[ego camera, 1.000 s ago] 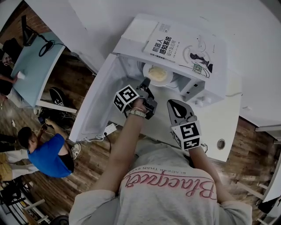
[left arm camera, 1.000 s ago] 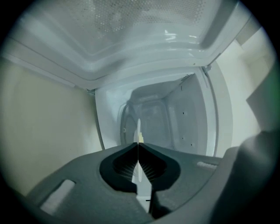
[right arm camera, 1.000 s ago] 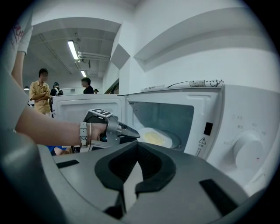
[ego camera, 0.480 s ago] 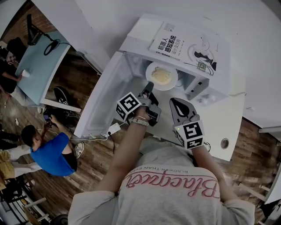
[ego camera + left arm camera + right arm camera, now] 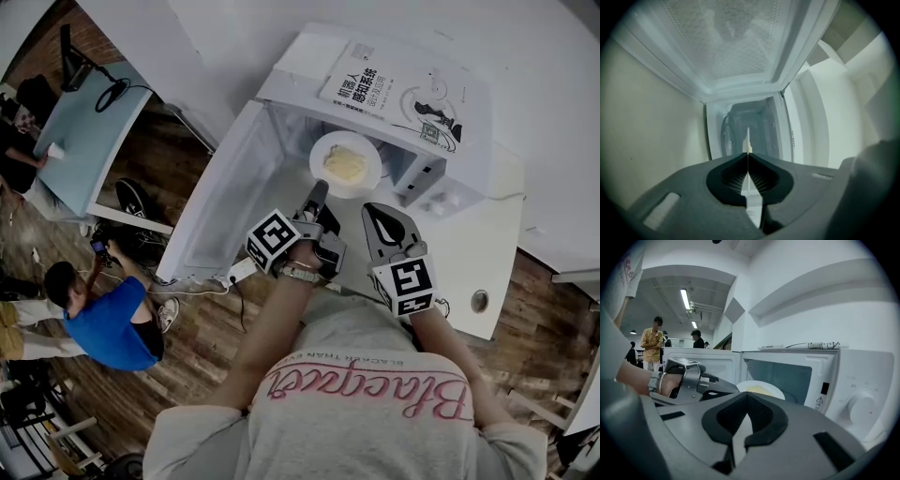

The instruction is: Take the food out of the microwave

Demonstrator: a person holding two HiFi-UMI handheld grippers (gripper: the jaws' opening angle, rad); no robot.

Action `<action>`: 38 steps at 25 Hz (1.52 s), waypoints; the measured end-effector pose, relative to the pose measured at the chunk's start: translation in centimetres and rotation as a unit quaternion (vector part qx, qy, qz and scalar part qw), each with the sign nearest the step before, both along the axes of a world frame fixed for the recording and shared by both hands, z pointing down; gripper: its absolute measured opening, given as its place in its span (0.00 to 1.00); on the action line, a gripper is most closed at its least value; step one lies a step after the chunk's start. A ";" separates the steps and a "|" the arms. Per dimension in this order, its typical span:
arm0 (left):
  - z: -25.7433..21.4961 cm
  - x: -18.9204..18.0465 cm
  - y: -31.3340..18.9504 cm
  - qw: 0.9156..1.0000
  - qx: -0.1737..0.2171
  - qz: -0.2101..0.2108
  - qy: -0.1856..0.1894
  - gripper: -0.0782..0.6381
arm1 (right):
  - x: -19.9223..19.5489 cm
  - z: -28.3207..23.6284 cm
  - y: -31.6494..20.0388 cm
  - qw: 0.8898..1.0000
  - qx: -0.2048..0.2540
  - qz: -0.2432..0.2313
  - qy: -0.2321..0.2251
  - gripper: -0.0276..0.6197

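A white plate [image 5: 345, 164] with yellow food [image 5: 344, 165] hangs at the mouth of the open white microwave [image 5: 457, 155]. My left gripper [image 5: 319, 191] is shut on the plate's near rim and points level. In the left gripper view the plate [image 5: 747, 138] shows edge-on as a thin white sliver pinched between the jaws of that gripper [image 5: 748, 154]. My right gripper [image 5: 373, 216] stays shut and empty to the right, in front of the control panel. In the right gripper view the plate [image 5: 759, 389] shows beyond the shut right gripper [image 5: 747, 395], and the left gripper [image 5: 723, 390] reaches in from the left.
The microwave door [image 5: 225, 202] stands swung open to the left. A book [image 5: 394, 89] lies on top of the microwave. The white counter [image 5: 473, 248] carries the oven. People [image 5: 103, 323] and a light blue table [image 5: 84, 141] are on the wooden floor at left.
My left gripper has drawn back toward me with the plate, which has come out from under the microwave's top into full view. The right gripper has barely moved.
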State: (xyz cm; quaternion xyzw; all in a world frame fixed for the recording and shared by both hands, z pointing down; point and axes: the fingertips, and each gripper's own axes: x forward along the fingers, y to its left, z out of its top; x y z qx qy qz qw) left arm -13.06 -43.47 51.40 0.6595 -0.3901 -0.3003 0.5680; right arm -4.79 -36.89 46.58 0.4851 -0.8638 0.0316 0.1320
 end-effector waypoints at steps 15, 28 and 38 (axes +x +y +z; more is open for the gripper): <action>-3.3 -0.2 3.4 0.999 0.032 -0.015 0.015 0.12 | 0.6 -0.3 0.1 1.000 0.000 0.018 -0.015 0.05; -3.8 -0.9 4.8 0.998 0.047 -0.031 0.023 0.12 | 1.0 -0.5 0.2 1.000 0.013 0.025 0.011 0.05; -3.8 -0.5 4.6 0.998 0.044 -0.030 0.031 0.13 | 0.5 -1.3 0.5 1.000 0.025 0.002 -0.010 0.05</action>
